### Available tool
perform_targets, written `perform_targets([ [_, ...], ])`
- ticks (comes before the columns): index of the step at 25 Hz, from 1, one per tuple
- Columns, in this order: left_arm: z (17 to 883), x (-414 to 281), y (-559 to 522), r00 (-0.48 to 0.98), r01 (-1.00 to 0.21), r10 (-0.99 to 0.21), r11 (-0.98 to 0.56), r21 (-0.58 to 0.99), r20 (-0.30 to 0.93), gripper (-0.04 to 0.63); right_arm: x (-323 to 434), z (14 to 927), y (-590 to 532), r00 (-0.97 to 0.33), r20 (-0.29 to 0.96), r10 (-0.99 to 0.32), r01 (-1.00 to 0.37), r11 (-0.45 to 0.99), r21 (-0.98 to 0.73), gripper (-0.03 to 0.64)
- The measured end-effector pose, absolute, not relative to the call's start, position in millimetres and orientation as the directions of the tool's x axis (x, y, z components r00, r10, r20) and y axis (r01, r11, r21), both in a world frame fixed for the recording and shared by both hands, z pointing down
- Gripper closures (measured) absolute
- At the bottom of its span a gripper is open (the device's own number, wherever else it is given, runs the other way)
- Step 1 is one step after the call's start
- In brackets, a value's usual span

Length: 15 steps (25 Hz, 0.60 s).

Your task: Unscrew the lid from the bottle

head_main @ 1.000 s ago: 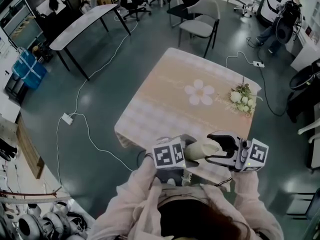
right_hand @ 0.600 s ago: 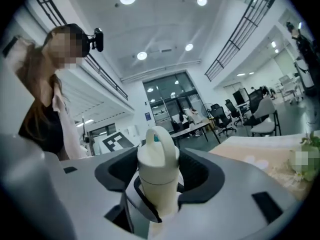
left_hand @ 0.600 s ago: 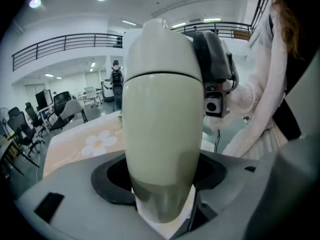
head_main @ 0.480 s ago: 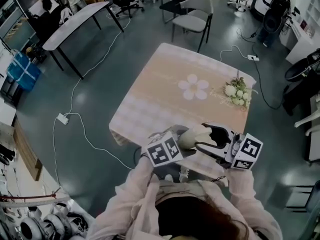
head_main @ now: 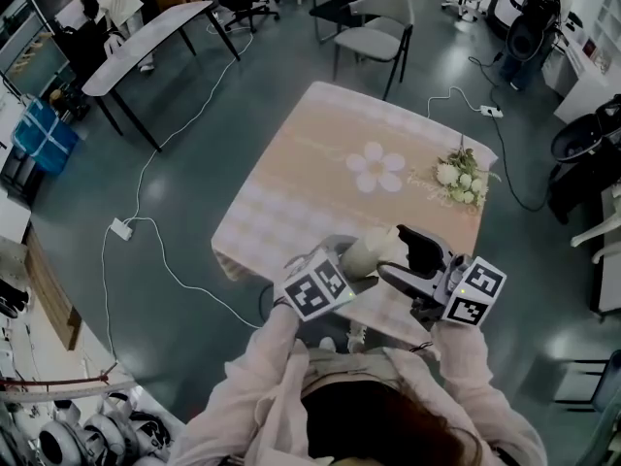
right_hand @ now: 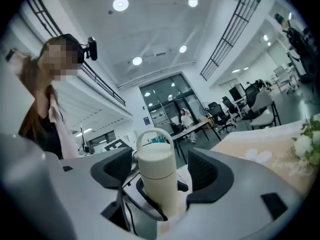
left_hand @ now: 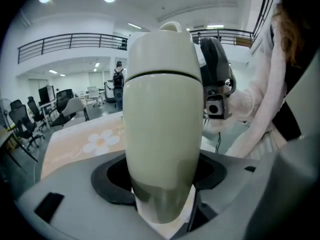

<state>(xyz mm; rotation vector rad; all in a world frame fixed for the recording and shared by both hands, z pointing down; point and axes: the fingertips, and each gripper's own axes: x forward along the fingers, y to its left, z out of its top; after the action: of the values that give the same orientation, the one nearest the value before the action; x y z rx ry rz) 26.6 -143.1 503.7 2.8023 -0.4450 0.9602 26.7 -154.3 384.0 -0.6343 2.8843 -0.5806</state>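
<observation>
A cream bottle (head_main: pixel 369 252) is held in the air over the near edge of the table, in front of the person's chest. My left gripper (head_main: pixel 351 272) is shut on its body (left_hand: pixel 162 134), with both dark pads pressed against it. The lid (right_hand: pixel 155 160) with its loop handle (right_hand: pixel 154 134) stands between the fingers of my right gripper (right_hand: pixel 162 173), with a gap on each side. Those jaws have just been opening and the pads (right_hand: pixel 210 171) do not touch the lid. In the head view, the right gripper (head_main: pixel 412 256) sits at the bottle's right end.
A square table with a peach flower-print cloth (head_main: pixel 320 183) lies ahead, with a bunch of white flowers (head_main: pixel 461 184) on its right side. A grey chair (head_main: pixel 374 17) stands beyond it. Cables and a power strip (head_main: pixel 121 229) lie on the floor at the left.
The right gripper's jaws have spread apart and come off the lid. Both hands have turned and shifted a little with the bottle, which stays in the left gripper.
</observation>
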Motion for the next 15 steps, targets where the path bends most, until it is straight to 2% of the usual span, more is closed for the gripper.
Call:
perform_targets([
  [2,507.8,24.9,-145.0,0.723,-0.332,-0.247,-0.943,0.01,0.646,0.279,22.9,385.9,-155.2,-0.902,-0.028,-0.43,-0.387,0.837,-0.388,0.303],
  [4,509.4,24.8,-140.2,0.721,-0.291,-0.213,-0.957,0.01,0.66,0.279,18.8,383.9,-149.1,-0.924,-0.023,-0.381,-0.355,0.879,-0.32,0.351],
  [5,509.2,24.9,-135.2,0.729,-0.254,-0.178,-0.967,0.02,0.661,0.279,17.4,382.3,-144.0,-0.94,-0.024,-0.339,-0.319,0.905,-0.282,0.351],
  [9,499.4,29.8,-97.8,0.775,0.007,0.065,-0.996,0.094,0.628,0.279,17.9,375.0,-110.6,-0.995,-0.066,-0.076,-0.068,0.991,-0.114,0.353],
  [11,496.0,32.3,-85.1,0.778,0.089,0.139,-0.99,0.11,0.613,0.279,20.7,373.0,-100.2,-0.996,-0.088,0.004,0.011,0.997,-0.079,0.352],
  [12,495.9,33.1,-85.9,0.78,0.081,0.133,-0.99,0.113,0.611,0.279,21.7,372.5,-101.2,-0.996,-0.094,-0.004,0.005,0.996,-0.089,0.351],
  [14,498.7,33.4,-100.3,0.788,-0.029,0.045,-0.994,0.11,0.614,0.279,22.4,374.9,-111.3,-0.993,-0.078,-0.093,-0.081,0.986,-0.146,0.347],
  [15,501.4,32.6,-111.0,0.783,-0.11,-0.023,-0.989,0.102,0.621,0.279,22.1,378.2,-116.3,-0.987,-0.057,-0.149,-0.136,0.974,-0.182,0.282],
])
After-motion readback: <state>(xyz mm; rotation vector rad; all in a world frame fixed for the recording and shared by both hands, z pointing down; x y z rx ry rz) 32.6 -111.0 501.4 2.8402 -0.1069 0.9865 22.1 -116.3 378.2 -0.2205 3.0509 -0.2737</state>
